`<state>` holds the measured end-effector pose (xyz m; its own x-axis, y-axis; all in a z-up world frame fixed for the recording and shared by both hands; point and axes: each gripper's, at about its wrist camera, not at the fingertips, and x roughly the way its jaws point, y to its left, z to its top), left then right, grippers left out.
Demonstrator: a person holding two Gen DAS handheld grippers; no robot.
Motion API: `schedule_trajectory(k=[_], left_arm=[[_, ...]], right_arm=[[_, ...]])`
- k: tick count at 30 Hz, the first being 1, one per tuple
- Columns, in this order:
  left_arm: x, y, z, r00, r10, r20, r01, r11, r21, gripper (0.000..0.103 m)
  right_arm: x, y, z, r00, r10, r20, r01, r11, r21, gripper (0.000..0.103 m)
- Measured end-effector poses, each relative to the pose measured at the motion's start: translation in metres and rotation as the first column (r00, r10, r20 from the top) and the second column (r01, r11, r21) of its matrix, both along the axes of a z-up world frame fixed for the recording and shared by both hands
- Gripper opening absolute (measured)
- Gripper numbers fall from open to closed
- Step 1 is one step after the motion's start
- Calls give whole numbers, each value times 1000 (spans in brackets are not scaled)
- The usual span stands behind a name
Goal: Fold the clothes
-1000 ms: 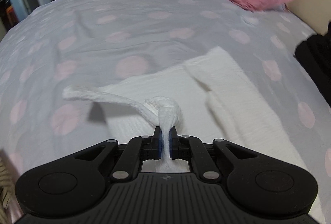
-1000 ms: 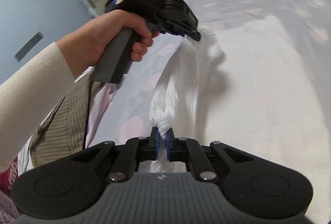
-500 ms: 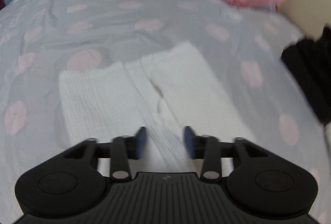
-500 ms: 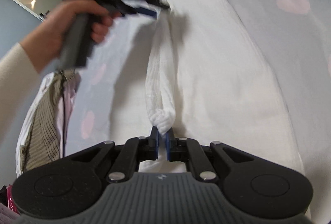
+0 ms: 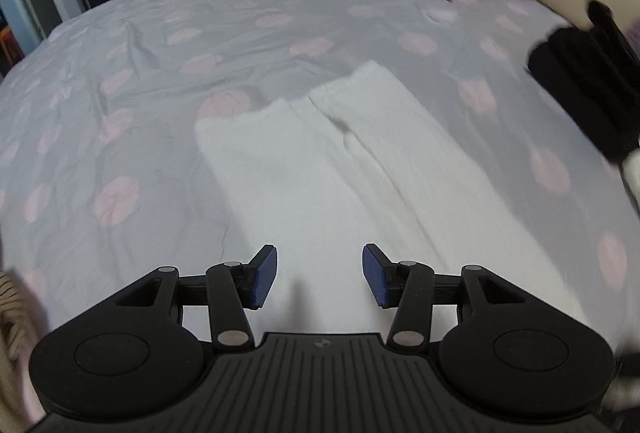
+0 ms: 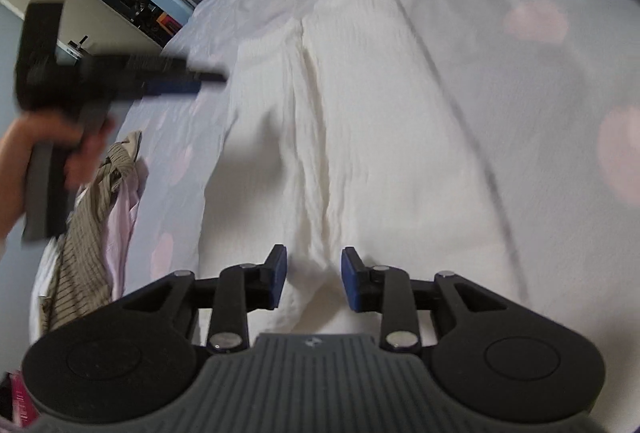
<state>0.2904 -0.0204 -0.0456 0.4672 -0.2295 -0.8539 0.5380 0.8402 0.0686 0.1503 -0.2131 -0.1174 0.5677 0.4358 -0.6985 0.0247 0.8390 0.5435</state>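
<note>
Both my grippers hang over the white garment (image 5: 320, 169), which lies flat on the dotted bed (image 5: 160, 73).
My left gripper (image 5: 319, 281) gapes empty; my right gripper (image 6: 314, 279) is opening, fabric loose between its fingers.

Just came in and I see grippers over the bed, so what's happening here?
A person is folding a white garment on a dotted bedsheet, holding a gripper in each hand. The garment lies flat with its sides folded in. The left gripper is open above it, holding nothing. The right gripper is opening, with a ridge of the fabric between its fingers but not pinched. A striped garment lies at the bed's edge.
</note>
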Motion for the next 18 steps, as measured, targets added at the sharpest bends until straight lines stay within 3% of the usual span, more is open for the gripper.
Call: schedule_trajectory(k=[4,9,11,15,18], left_arm=[[-39,8,11,999,-43,26,41,997,62,45],[-93,6,19,993,-120,19,117,986,122,45],[-120,2,19,986,-168,13,164,976,144,45],[-175,-4,13,966,-257,9,250,947,202,45],[-207,-6,1,961,-271,50,253,940,227,45]], right_arm=[[2,-4,25,999,19,26,-17,996,-85,40],[-6,-14,50,992,126,-6,-125,973,-192,49],[-11,-20,54,984,173,-34,-177,959,-221,54],[-29,-30,59,964,260,-62,-266,918,-295,54],[-46,-35,55,952,298,-66,-301,884,-357,54]])
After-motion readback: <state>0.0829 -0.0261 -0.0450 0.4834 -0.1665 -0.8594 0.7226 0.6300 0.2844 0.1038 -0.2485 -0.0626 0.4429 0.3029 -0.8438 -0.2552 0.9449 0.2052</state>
